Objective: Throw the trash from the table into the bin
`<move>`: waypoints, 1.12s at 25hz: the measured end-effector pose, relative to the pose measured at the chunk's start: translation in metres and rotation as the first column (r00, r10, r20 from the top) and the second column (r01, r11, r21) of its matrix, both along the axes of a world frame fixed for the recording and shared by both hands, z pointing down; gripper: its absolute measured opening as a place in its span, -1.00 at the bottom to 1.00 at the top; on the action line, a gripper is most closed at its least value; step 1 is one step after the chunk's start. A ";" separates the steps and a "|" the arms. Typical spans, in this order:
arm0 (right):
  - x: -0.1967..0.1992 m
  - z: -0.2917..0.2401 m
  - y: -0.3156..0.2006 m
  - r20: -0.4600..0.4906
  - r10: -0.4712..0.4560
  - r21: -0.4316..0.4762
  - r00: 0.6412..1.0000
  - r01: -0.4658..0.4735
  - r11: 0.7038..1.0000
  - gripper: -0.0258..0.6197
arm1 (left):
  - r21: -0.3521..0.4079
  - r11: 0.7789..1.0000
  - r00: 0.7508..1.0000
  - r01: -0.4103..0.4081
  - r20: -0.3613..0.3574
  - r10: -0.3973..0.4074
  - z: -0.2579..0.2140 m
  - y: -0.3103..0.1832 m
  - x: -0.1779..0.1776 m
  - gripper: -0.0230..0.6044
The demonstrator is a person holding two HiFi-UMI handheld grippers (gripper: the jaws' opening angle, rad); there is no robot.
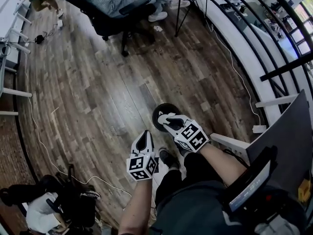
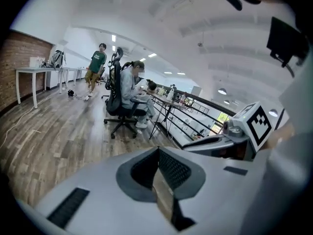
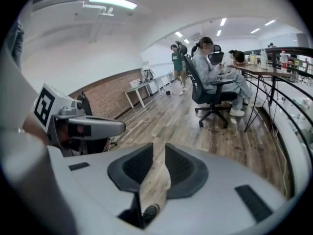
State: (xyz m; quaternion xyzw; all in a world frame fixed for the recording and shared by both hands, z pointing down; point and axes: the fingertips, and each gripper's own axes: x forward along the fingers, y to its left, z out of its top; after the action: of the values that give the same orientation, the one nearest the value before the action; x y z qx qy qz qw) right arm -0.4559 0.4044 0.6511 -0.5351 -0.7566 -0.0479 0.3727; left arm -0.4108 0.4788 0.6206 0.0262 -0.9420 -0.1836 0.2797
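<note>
A round black bin (image 1: 157,112) stands on the wooden floor, partly hidden behind my right gripper (image 1: 166,117). That gripper hovers over the bin with a narrow gap between its pads; in the right gripper view (image 3: 159,151) only floorboards show through the gap. My left gripper (image 1: 145,135) hangs just left of and nearer than the bin. Its fingertips meet in the left gripper view (image 2: 159,150), with nothing held. No trash shows in any view. Each gripper's camera catches the other gripper beside it.
A person sits in a black office chair (image 1: 115,21) across the floor, next to a dark-legged table (image 2: 164,104). A curved white ledge with black railing (image 1: 244,48) runs along the right. Cables (image 1: 39,131) trail on the left, and a black bag (image 1: 63,199) lies at lower left.
</note>
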 end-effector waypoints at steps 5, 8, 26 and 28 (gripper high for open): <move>-0.005 -0.076 0.005 0.036 0.030 -0.128 0.999 -0.025 0.992 -0.74 | -0.022 0.998 0.995 -0.052 0.080 0.053 -0.051 -0.016 -0.005 -0.89; -0.009 -0.112 0.003 0.086 0.051 -0.153 0.995 -0.038 0.988 -0.82 | -0.044 0.996 0.991 -0.071 0.112 0.076 -0.081 -0.017 -0.004 -0.89; -0.023 -0.265 -0.024 0.227 0.206 -0.381 0.952 -0.108 0.918 -0.89 | -0.075 0.997 0.934 -0.005 0.355 0.031 -0.232 -0.001 -0.002 -0.90; -0.025 -0.275 -0.024 0.259 0.206 -0.384 0.944 -0.095 0.918 -0.89 | -0.095 0.995 0.926 0.008 0.376 0.028 -0.244 0.002 -0.002 -0.90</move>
State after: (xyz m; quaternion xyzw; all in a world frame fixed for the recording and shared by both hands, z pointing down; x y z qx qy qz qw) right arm -0.4806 0.3802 0.3760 -0.5214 -0.8384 0.0440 0.1523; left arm -0.4127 0.4811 0.3763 0.0523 -0.9857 -0.1286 0.0954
